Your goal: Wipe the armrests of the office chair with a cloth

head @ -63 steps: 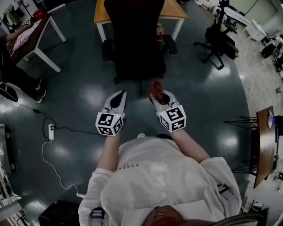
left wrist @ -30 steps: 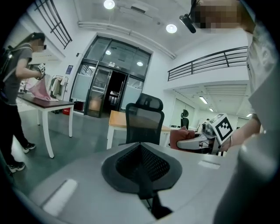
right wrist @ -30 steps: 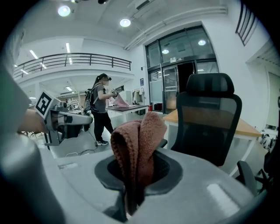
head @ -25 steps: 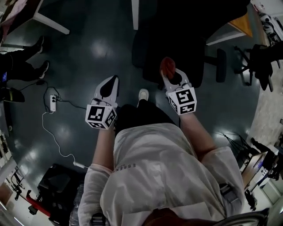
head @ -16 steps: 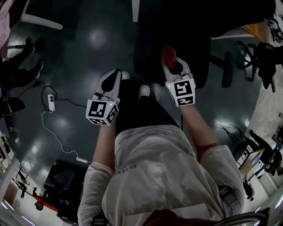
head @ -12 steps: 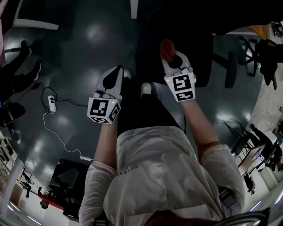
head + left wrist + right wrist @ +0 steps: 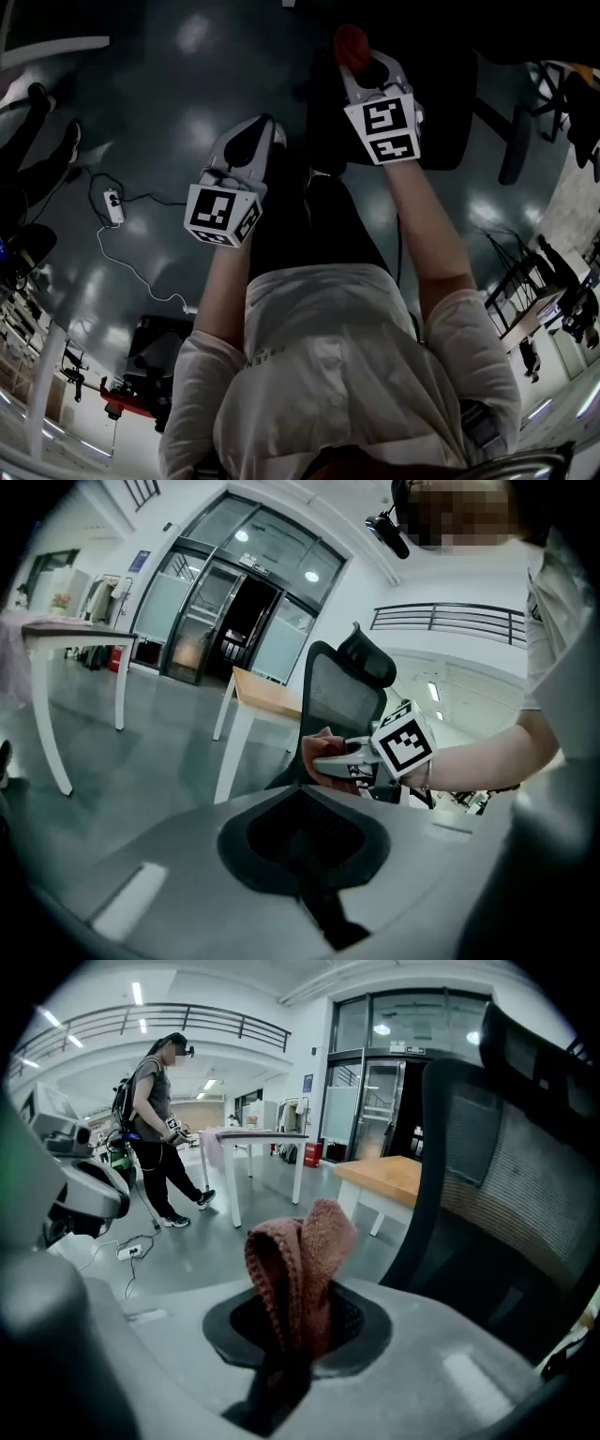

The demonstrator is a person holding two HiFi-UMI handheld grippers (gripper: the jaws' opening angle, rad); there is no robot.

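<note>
So this looks like the approach step, with no wiping going on yet. The right gripper [image 7: 362,58] sits at the top centre of the head view. Its claw is pinched tight on the reddish cloth [image 7: 296,1269], which sticks up out of the jaws in a loose fold in the right gripper view. The cloth hangs in the air just in front of the office chair [image 7: 441,103], and I don't see it touching anything.

The left gripper [image 7: 262,129] is lower, left of centre, with its claw closed on nothing at all. Its own view shows the two halves meeting with an empty hollow between them.

The chair is really dark from above. One armrest [image 7: 514,142] shows as a long pad over at the right edge, well apart from the cloth. I can't pick out the other one in the dark patch around the right gripper.

My guess for the next move is to bring the cloth down flat onto an armrest top, keep the pinch firm so the fold doesn't slip out, then drag it along the pad. The left claw could steady the chair, since those things roll and swivel.
</note>
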